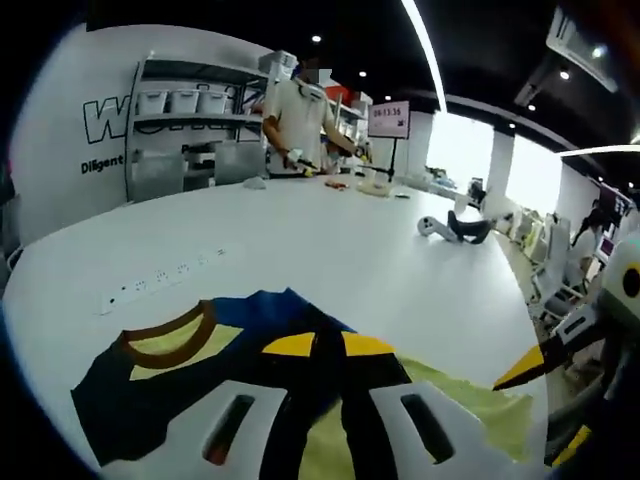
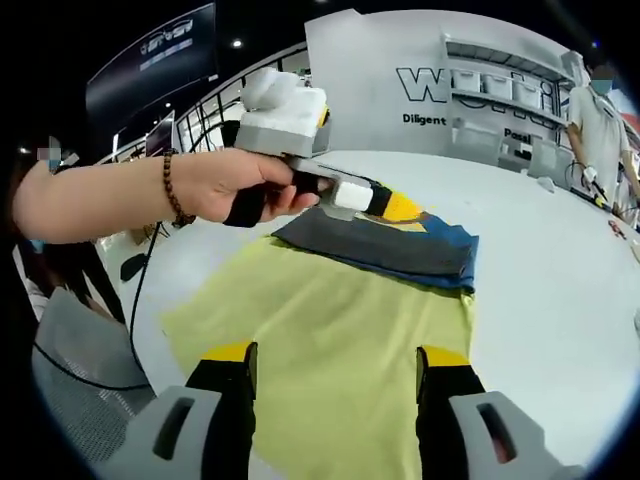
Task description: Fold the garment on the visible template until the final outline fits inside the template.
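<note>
Spread flat on the white table (image 1: 330,250), the garment, a yellow-green T-shirt (image 2: 340,350) with navy sleeves and a brown collar (image 1: 170,335), lies partly folded: a navy-and-grey upper part (image 2: 385,250) is laid across the far end of the yellow body in the right gripper view. No template outline can be made out under it.

Long axis, seen in the right gripper view, runs from the near hem between the jaws away to the folded navy end. The yellow body lies directly ahead of the right gripper (image 2: 340,385), whose jaws stand wide apart with cloth showing between them; nothing held.

Left gripper (image 2: 385,203), held by a hand (image 2: 235,185) wearing a bead bracelet, sits at the far navy end, its yellow tip touching or just above the fold. In its own view (image 1: 318,345) the yellow tips meet over dark fabric near the collar; cannot tell whether they pinch cloth.

Judgement: left hand is nearer the folded end, right nearer the hem, so the next fold likely brings the hem end toward the navy end.

Farther off: shelving (image 1: 185,130) against the wall, and a person (image 1: 300,125) standing at the table's far edge.
</note>
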A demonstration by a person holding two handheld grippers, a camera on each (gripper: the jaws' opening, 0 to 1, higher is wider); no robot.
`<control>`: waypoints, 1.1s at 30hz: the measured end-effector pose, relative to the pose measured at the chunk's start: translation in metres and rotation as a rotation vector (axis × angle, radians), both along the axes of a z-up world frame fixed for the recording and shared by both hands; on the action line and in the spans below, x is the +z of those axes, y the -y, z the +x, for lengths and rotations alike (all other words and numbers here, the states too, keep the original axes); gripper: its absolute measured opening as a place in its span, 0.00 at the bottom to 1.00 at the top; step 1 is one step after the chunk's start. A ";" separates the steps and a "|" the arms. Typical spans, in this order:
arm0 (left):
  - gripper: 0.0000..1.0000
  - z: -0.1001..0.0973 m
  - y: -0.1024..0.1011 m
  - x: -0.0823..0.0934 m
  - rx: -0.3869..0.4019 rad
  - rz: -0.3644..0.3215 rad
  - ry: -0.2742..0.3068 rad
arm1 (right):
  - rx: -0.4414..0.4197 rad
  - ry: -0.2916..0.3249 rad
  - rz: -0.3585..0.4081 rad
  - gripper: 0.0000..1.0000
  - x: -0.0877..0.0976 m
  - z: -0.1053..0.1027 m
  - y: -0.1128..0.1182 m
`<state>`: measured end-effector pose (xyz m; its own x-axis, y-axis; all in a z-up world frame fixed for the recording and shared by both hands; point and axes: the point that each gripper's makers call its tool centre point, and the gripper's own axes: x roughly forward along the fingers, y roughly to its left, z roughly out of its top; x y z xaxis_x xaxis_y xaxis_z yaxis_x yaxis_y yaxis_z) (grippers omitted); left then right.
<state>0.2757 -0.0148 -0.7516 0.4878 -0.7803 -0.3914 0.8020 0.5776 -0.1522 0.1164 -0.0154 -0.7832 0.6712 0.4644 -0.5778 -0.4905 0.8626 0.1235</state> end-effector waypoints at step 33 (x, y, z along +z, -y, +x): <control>0.12 -0.068 -0.119 0.034 0.170 -0.005 0.044 | -0.015 -0.007 -0.003 0.61 -0.005 -0.005 0.003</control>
<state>0.2074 0.1045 -0.7179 0.6299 -0.6867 -0.3628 0.6985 0.7051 -0.1220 0.1117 -0.0181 -0.7881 0.6738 0.4526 -0.5841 -0.4771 0.8701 0.1238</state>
